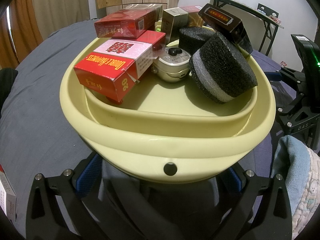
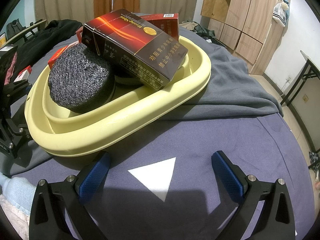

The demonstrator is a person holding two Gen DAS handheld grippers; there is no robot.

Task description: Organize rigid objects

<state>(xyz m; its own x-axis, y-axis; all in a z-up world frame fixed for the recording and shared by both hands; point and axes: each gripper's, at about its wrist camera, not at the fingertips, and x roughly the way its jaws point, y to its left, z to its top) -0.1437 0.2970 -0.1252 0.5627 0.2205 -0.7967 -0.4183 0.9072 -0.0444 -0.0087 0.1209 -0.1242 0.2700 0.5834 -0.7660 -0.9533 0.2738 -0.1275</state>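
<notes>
A pale yellow basin (image 1: 166,138) sits on the bed, full of rigid things: a red Double Happiness box (image 1: 112,64), another red box (image 1: 124,25), a gold box (image 1: 174,23), a dark Huangshan box (image 1: 224,23), two black foam cylinders (image 1: 222,70), and a small cream device (image 1: 174,64). My left gripper (image 1: 163,177) is open, its blue pads either side of the basin's near rim, under it. In the right wrist view the basin (image 2: 120,120) lies ahead to the left, with the dark box (image 2: 138,48) and a foam cylinder (image 2: 80,80). My right gripper (image 2: 160,172) is open and empty above the blue sheet.
A white triangle mark (image 2: 158,176) lies on the sheet between my right fingers. A grey blanket (image 2: 230,84) is bunched behind the basin. Wardrobes (image 2: 246,14) stand at the right. A folding table (image 1: 250,14) stands behind. A box (image 1: 6,196) lies at the left edge.
</notes>
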